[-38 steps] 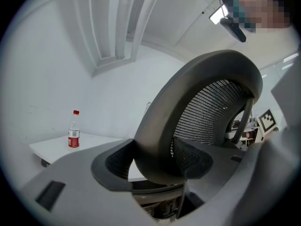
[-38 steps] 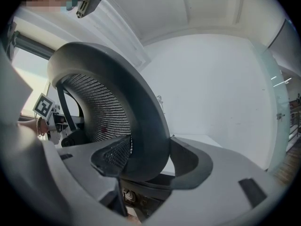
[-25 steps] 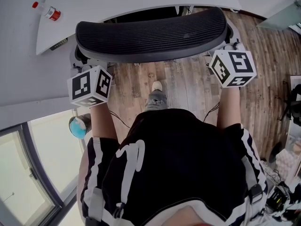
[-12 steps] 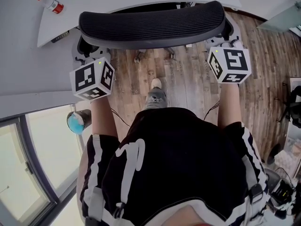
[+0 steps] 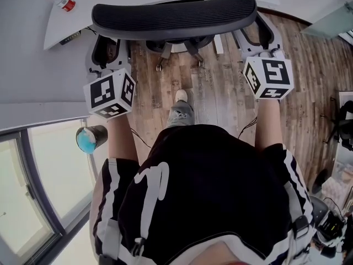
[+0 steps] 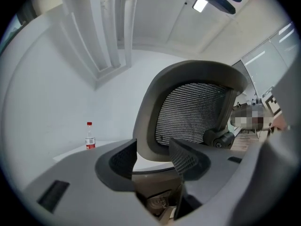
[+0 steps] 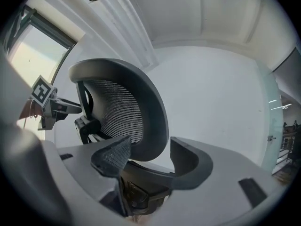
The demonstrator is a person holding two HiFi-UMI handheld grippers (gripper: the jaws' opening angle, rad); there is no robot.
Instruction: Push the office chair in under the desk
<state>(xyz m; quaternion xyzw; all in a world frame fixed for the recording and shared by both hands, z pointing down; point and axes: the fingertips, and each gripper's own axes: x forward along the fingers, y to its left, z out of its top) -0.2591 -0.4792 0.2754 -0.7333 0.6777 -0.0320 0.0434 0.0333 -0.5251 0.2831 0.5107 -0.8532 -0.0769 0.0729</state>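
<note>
**1. Chair pos.**
Head view: the chair (image 5: 174, 18) sits at 12 o'clock, ahead of the person. Its backrest (image 5: 220, 12) runs side to side along the curved front edge of the white desk (image 5: 71, 21), w/ the top rail just beside that edge. The seat is hidden under the backrest. Part of the base (image 5: 193, 48) shows below it, over the wood floor (image 5: 220, 101).

**2. Left gripper** (image 5: 105, 47)
Pos.: 10 o'clock, pointing level, at the backrest's left end, marker cube toward the person. In the left gripper view the grey frame of the mesh backrest stands btwn the jaws. The jaws have just been closing. They stand fairly wide, w/ both pads (image 6: 123, 162) against the frame edge, i.e. gripping the chair.

**3. Right gripper** (image 5: 258, 37)
Pos.: 2 o'clock, pointing level, at the backrest's right end. In the right gripper view the frame edge fills the gap btwn the jaws, w/ the pads (image 7: 114, 156) on it. The jaws are wide and hold the chair.

**4. Misc.**
- Bottle (image 5: 65, 3) w/ red cap: 11 o'clock, upright on the desk, well apart from the chair.
- Dark round container (image 5: 90, 139) w/ blue top: 9 o'clock, near the left forearm.
- Shoe (image 5: 180, 96): 12 o'clock, btwn the two grippers, near the base.
</note>
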